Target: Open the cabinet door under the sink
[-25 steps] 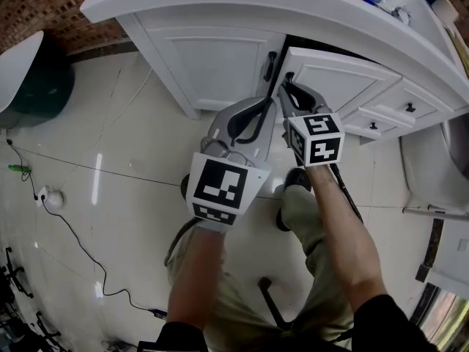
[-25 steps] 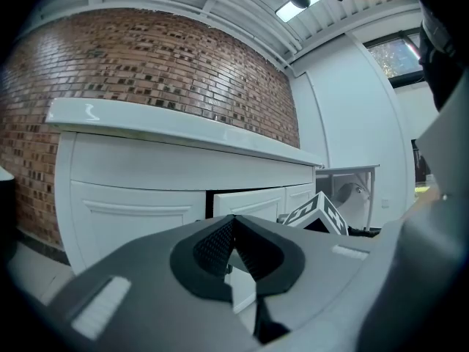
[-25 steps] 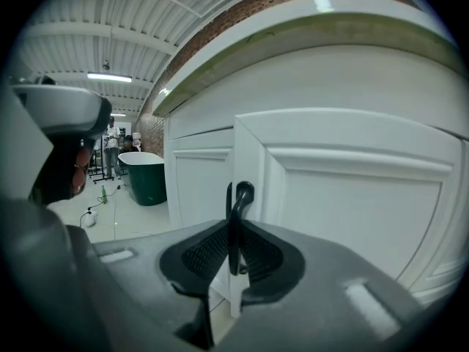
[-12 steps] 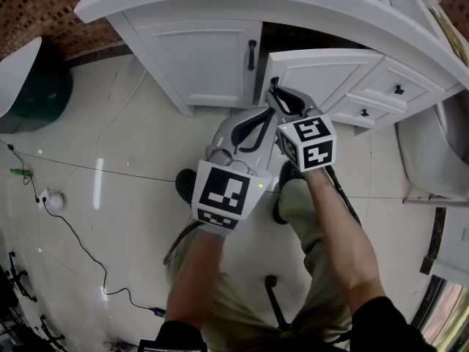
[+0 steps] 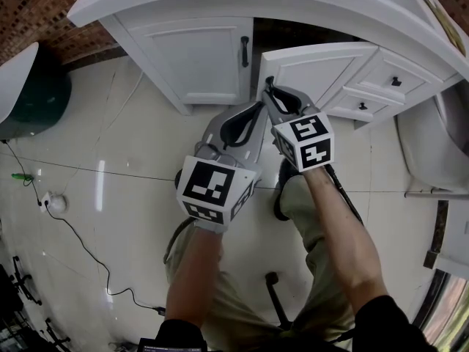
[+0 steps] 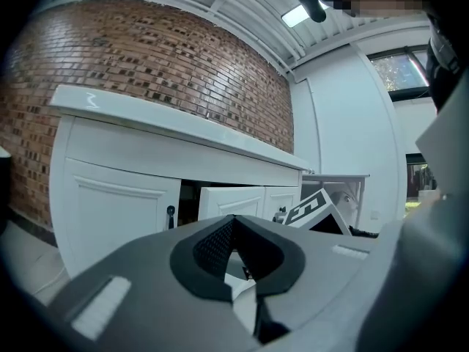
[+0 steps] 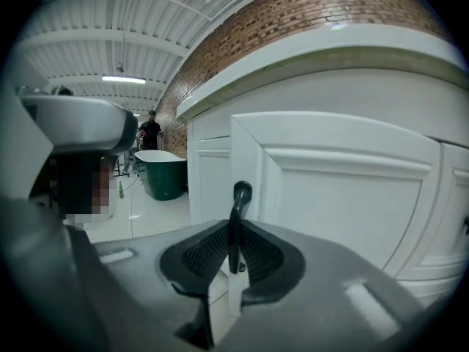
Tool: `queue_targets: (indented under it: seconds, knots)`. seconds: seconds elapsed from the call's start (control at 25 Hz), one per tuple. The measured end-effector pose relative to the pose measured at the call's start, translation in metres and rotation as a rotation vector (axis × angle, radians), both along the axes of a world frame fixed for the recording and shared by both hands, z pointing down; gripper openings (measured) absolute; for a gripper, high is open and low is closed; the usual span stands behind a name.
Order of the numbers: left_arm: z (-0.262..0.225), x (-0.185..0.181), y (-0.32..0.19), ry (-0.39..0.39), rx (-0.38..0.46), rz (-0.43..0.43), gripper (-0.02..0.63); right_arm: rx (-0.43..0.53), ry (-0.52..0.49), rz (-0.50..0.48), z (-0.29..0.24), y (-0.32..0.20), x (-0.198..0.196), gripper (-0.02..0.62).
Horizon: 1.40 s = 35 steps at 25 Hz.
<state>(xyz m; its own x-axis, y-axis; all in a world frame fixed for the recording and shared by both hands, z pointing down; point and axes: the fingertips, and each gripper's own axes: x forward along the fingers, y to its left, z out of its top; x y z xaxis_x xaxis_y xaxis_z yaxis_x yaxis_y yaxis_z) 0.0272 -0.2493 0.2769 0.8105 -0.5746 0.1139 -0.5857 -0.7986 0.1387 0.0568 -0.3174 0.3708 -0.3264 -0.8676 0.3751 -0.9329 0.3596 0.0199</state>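
Glossy pale floor (image 5: 110, 145) fills the lower part of the head view, with a thin cable (image 5: 77, 233) lying at the lower left. Nearest to me, the left gripper (image 5: 256, 108) hangs at the centre of the frame with its jaws brought together on nothing; in the left gripper view I see only the cabinet beyond them. Just beside it, to the right, the right gripper (image 5: 270, 88) has its jaws closed on the black handle (image 7: 236, 211) of the cabinet door (image 5: 315, 64), and the bar stands upright between the pads. This door is at the upper centre-right, swung a little out, with a dark gap (image 5: 293, 34) behind it. The neighbour door (image 5: 198, 53) at the upper centre-left lies shut. I judge the open door to be stiff but light on its hinges, so it should follow a gentle pull in an arc. The handle is thin and looks smooth, so it may slip; the middle of the bar is the best place to hold. Far at the upper left is a brick wall (image 5: 29, 6).
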Motion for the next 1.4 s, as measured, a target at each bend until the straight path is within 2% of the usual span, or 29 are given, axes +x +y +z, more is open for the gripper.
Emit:
queue_targets:
  seconds: [0.44,0.92,1.4]
  knots:
    - [-0.001,0.005,0.018,0.011,0.006,0.001,0.017,0.013,-0.019,0.007,0.0,0.023,0.003,0.034]
    - [0.017,0.02,0.063,-0.018,-0.003,0.029,0.017,0.059,-0.043,0.028,-0.003,0.073,0.015,0.029]
    - [0.017,0.05,0.109,-0.033,-0.009,0.089,0.017,0.097,-0.044,0.038,-0.004,0.127,0.042,0.029]
